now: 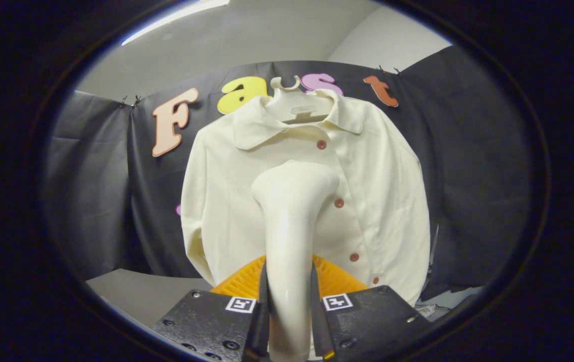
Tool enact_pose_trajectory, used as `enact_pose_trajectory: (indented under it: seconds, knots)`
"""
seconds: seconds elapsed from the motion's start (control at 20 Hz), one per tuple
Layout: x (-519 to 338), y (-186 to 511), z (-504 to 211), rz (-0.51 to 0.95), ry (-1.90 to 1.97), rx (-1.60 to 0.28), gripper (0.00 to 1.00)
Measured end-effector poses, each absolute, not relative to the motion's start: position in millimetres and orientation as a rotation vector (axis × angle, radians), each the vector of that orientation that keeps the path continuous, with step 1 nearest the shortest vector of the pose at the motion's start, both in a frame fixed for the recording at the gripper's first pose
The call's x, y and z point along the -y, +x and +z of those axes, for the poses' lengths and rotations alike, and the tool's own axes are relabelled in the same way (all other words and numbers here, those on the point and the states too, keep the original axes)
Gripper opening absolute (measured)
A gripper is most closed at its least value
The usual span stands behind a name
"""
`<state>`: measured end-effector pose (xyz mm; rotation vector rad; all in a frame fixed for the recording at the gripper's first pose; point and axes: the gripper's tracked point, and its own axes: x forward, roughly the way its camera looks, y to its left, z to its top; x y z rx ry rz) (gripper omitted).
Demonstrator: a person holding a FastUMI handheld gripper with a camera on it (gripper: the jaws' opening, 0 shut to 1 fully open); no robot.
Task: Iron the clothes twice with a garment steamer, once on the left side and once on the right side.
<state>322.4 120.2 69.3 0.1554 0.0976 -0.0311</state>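
1. Tongs are closed on the garment steamer: both fingers press the sides of its handle, which runs straight up from between them. Keep that clamp firm, since the handle looks smooth and could twist under a loose hold.

2. Shirt hangs on a hanger just beyond the steamer, facing you, with its button row running down slightly to the right of the steamer's head. The head sits over the middle of the chest, close to the placket; whether it touches the cloth cannot be told.

3. Before stroking, shift the head off the middle to the panel on one side of the buttons. Starting high, near the collar, and drawing down toward the hem would likely smooth best.

4. Hold the head flat to the cloth and upright. Tilting the tongs would lift one edge away from the shirt.

5. Move slowly and evenly. The shirt hangs free, so a hard push will probably swing it away; light contact is enough.

6. Steer clear of the buttons, which could catch the head.

7. Then take the other panel the same way, so each side gets one pass.
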Motion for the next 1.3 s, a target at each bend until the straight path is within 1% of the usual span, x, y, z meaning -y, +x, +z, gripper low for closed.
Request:
enact_pose_trajectory:
  seconds: [0.3,0.75,1.3]
  knots:
    - [-122,314,21,0.036,0.202,-0.154,0.34]
    - [-123,300,-40,0.068,0.214,-0.257,0.34]
    - [-143,268,-136,0.120,0.154,-0.410,0.34]
